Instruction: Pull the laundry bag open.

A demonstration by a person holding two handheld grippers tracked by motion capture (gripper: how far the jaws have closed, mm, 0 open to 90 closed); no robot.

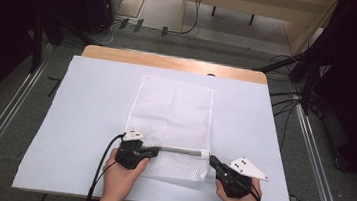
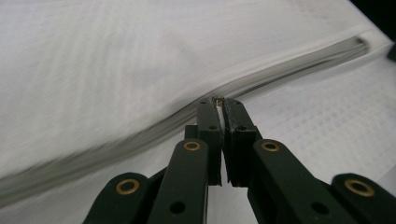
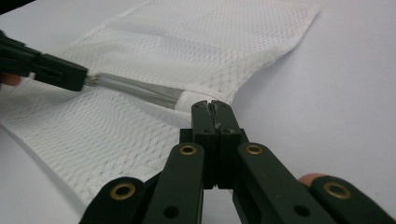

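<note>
Nearest to the person, two hands come in from the bottom of the high view, and each one holds a hand-held gripper. The left hand-held gripper [image 1: 156, 151] lies low over the near part of a white mesh bag [image 1: 172, 112]. Its jaws are pressed together on a small metal zipper pull [image 2: 218, 101] (you can see a bit of white pinched between the tips in the left gripper view). The pull sits on the grey zipper [image 1: 181, 151], which runs across the bag from side to side. In the left gripper view the zipper [image 2: 280, 70] looks blurry and stretches away toward the bag's far corner.

The right hand-held gripper [image 1: 214, 161] is at the right end of the zipper. Its jaws are together too, clamped on the bag's edge just beside the white cloth tab [image 3: 194, 99] where the zipper ends. In the right gripper view the left hand-held gripper [image 3: 81, 78] shows farther along the zipper [image 3: 135, 91].

The bag lies flat on a big white sheet [image 1: 91, 96] that covers the bench. Farther off, the bench's wooden edge [image 1: 170, 62] peeks out past the sheet. Beyond that is a grey floor [image 1: 161, 3] with black cables [image 1: 287, 99].
</note>
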